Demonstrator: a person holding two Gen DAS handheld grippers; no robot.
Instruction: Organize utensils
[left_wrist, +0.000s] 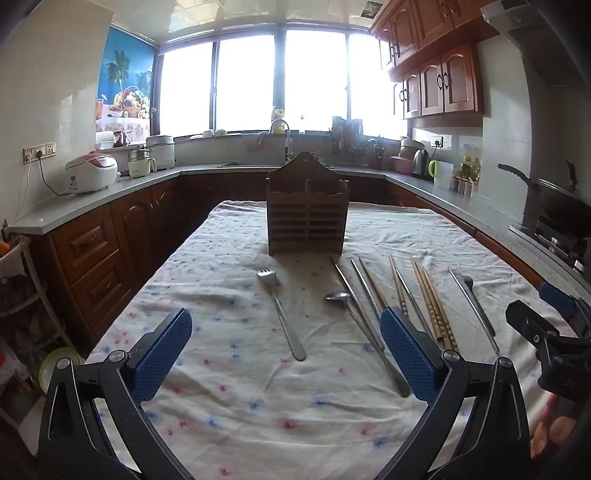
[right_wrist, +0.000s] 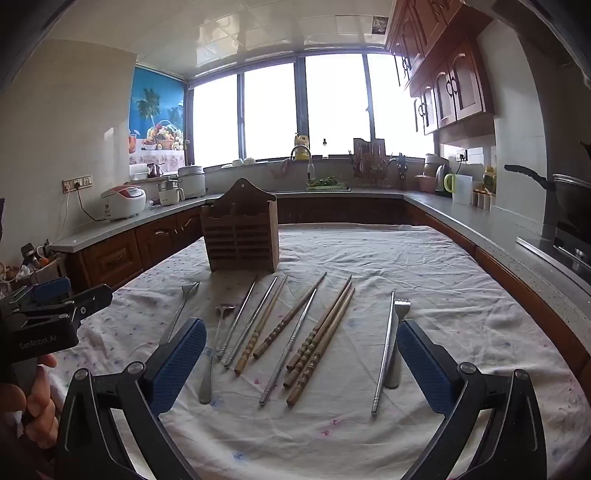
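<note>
A wooden slatted utensil holder (left_wrist: 307, 214) (right_wrist: 242, 230) stands upright at the far middle of the table. In front of it lie a metal fork (left_wrist: 280, 312) (right_wrist: 181, 310), a metal spoon (left_wrist: 364, 336) (right_wrist: 216, 350), several wooden chopsticks (left_wrist: 436, 306) (right_wrist: 321, 343), several metal chopsticks (left_wrist: 360, 295) (right_wrist: 243, 317), and a second fork (left_wrist: 474, 308) (right_wrist: 395, 343) at the right. My left gripper (left_wrist: 286, 345) is open above the near table, fork and spoon between its jaws. My right gripper (right_wrist: 301, 354) is open over the chopsticks.
The table carries a wrinkled floral cloth (left_wrist: 258, 406) (right_wrist: 424, 266). Kitchen counters (left_wrist: 92, 203) with rice cookers, a sink and a kettle ring the table. A wok (right_wrist: 569, 192) sits on the stove at the right.
</note>
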